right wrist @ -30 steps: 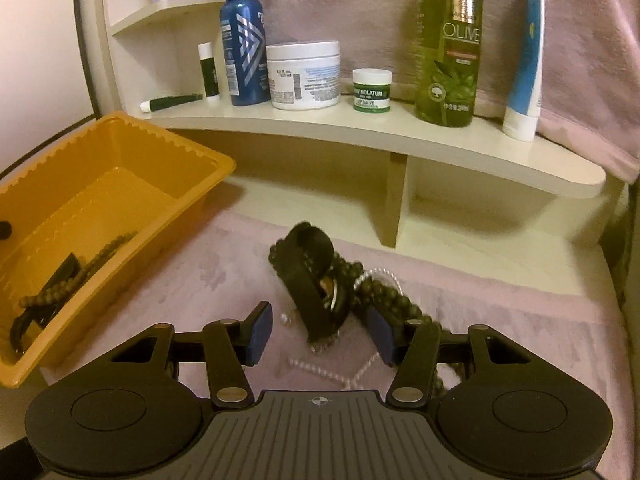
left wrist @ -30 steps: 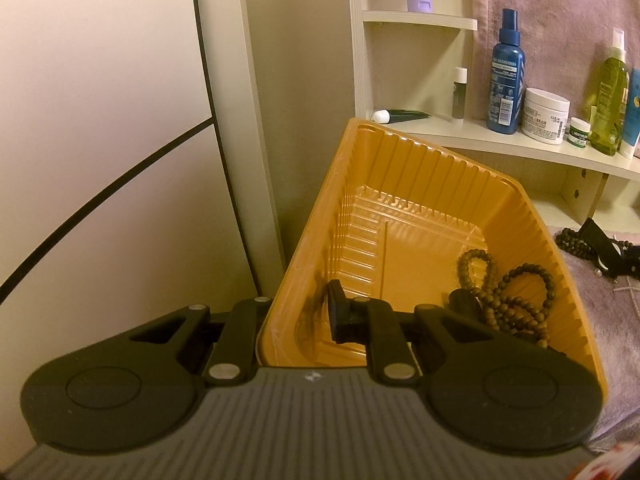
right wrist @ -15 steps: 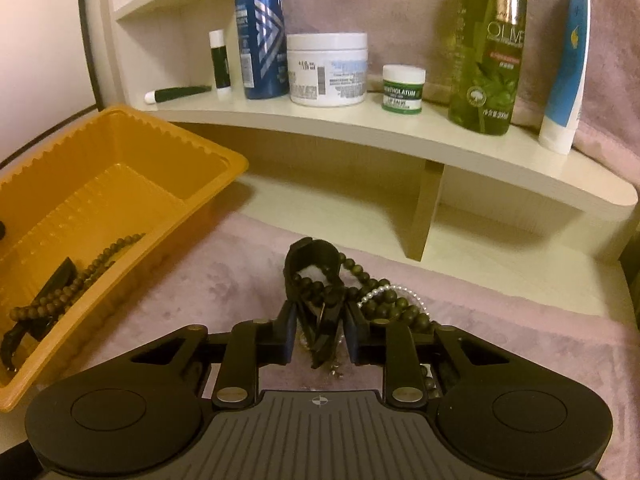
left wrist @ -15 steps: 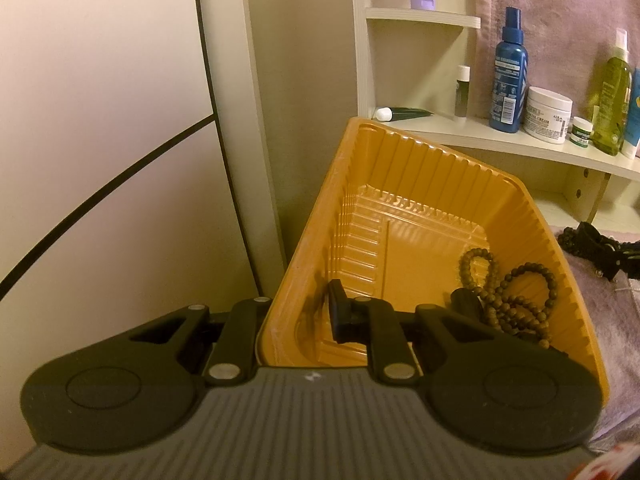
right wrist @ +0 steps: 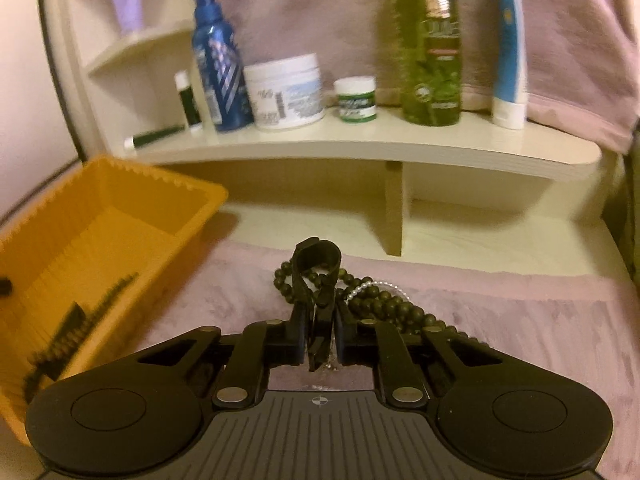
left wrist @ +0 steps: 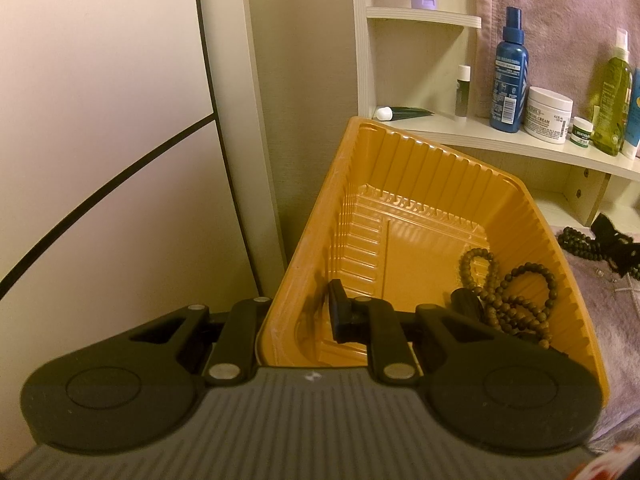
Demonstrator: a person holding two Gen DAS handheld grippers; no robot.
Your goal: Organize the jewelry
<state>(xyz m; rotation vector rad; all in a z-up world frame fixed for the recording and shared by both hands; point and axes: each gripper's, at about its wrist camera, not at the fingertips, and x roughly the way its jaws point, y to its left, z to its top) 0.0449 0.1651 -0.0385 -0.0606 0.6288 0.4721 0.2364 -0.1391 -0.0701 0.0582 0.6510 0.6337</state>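
**Black strap pinched in the right tongs, orange tray gripped by the left**

Black and looped at its far end, a strap (right wrist: 316, 276) runs back between the fingers of the right gripper (right wrist: 320, 340). The jaws are closing, with both pads against the strap's sides. The loop stands up off a pinkish fuzzy cloth (right wrist: 520, 340), above a heap of dark round beads (right wrist: 384, 304) threaded with a thin string of small white pearls (right wrist: 366, 287). The gripper points forward and downward toward the heap.

The left gripper (left wrist: 298, 320) is pressed together on the near left wall of an orange ribbed plastic tray (left wrist: 400, 168), one finger inside and one outside. Inside the tray, at its right, lies a tangle of brown bead bracelets (left wrist: 516, 292) beside a small dark piece.

Behind both, a cream shelf (right wrist: 360, 148) holds a blue spray bottle (right wrist: 218, 76), a white jar (right wrist: 286, 92), a small green-labelled pot (right wrist: 356, 99), a green bottle (right wrist: 430, 48) and a blue tube (right wrist: 508, 48).
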